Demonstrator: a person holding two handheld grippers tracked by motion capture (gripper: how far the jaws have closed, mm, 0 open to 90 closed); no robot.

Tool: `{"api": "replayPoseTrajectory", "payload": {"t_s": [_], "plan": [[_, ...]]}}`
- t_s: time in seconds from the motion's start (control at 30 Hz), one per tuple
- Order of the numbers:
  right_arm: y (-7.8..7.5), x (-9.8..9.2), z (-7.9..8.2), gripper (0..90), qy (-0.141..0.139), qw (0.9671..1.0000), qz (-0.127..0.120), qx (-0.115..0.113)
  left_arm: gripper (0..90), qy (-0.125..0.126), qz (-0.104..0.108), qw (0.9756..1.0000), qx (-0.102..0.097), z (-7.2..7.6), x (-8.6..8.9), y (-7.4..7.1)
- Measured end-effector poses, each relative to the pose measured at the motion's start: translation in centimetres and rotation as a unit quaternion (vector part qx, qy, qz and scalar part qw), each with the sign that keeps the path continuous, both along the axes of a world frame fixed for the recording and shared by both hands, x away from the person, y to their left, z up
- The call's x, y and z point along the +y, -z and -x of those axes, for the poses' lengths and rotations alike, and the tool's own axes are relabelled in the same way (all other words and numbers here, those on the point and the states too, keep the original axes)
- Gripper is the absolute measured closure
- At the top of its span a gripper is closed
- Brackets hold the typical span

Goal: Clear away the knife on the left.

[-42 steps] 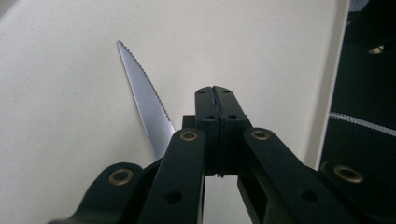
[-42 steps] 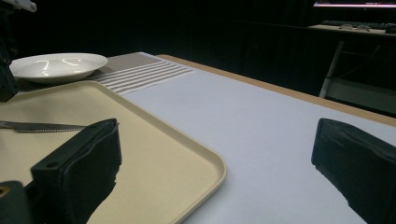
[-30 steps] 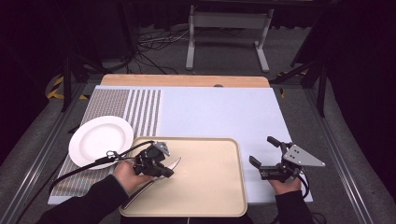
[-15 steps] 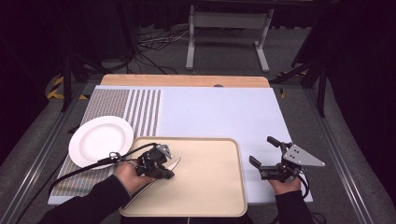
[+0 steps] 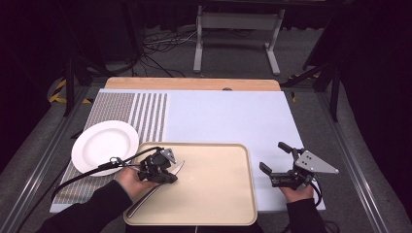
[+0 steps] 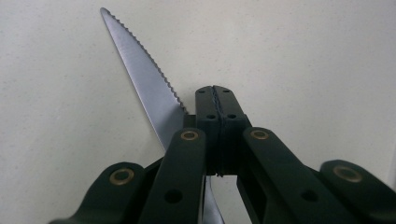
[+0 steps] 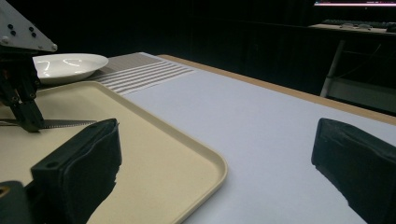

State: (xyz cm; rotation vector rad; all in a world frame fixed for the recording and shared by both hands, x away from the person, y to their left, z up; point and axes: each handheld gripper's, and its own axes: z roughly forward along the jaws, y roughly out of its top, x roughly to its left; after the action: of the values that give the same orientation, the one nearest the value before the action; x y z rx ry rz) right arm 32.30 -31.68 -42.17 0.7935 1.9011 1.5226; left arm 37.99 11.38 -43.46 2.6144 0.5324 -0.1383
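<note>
A serrated table knife [image 5: 178, 168] lies flat on the beige tray [image 5: 228, 194], blade toward the middle and handle toward the tray's near left corner. My left gripper [image 5: 167, 172] points down at it, jaws shut pad to pad. In the left gripper view the closed tips [image 6: 215, 93] stand over the blade [image 6: 140, 74], which passes under them, not between them. From the right gripper view, the left gripper [image 7: 25, 119] meets the knife [image 7: 65, 123] at its tip. My right gripper [image 5: 273, 158] rests open and empty on the mat, right of the tray.
A white plate [image 5: 104, 145] sits on the striped mat left of the tray; the plate [image 7: 70, 65] also shows behind the tray's rim [image 7: 205, 156]. A pale blue mat [image 5: 223, 116] covers the table beyond. A cable [image 5: 87, 172] trails left from my left gripper.
</note>
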Motion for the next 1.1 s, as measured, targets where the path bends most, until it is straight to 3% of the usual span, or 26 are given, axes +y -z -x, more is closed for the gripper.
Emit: {"api": "replayPoseTrajectory", "payload": {"t_s": [1.1], "plan": [[0.0, 0.0, 0.0, 2.4, 0.0, 1.0, 0.003, -0.002, 90.0, -0.032, -0.057, 0.9973, -0.034, -1.0, 1.9, -0.6]]}}
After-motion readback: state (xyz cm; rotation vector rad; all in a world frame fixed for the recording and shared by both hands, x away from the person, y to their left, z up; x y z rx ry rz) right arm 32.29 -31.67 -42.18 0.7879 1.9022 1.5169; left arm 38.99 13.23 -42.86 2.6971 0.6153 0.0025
